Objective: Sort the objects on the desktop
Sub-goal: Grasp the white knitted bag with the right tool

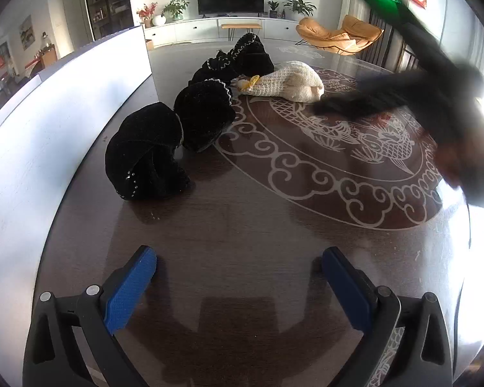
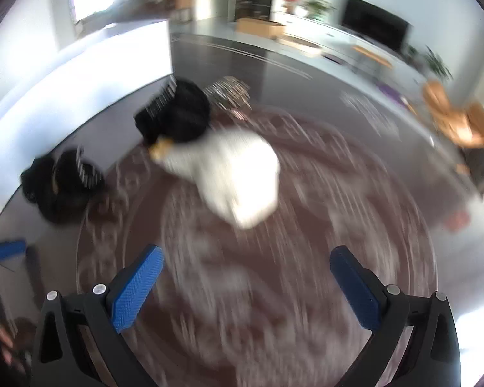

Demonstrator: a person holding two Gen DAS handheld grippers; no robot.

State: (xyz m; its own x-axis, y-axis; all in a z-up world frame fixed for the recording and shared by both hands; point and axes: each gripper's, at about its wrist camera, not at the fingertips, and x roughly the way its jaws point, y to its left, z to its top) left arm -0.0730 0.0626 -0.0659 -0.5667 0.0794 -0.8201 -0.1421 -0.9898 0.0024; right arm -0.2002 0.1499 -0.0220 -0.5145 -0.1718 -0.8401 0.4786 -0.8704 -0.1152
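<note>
Several black velvet hats lie in a row on the dark table, the nearest one (image 1: 146,153) ahead-left of my left gripper (image 1: 238,271), which is open and empty above bare table. A cream knitted hat (image 1: 290,82) with a yellow trim lies behind the row. My right gripper (image 2: 247,274) is open and empty; its view is motion-blurred, with the cream hat (image 2: 235,171) ahead and black hats (image 2: 177,113) to the left. The right tool shows as a blurred dark shape (image 1: 435,96) at the right of the left wrist view.
A white box wall (image 1: 64,96) runs along the table's left side. The table carries a pale fish-and-cloud pattern (image 1: 355,161). Beyond are a TV unit, plants and orange chairs (image 1: 338,34). A shiny crumpled object (image 2: 229,93) lies behind the black hats.
</note>
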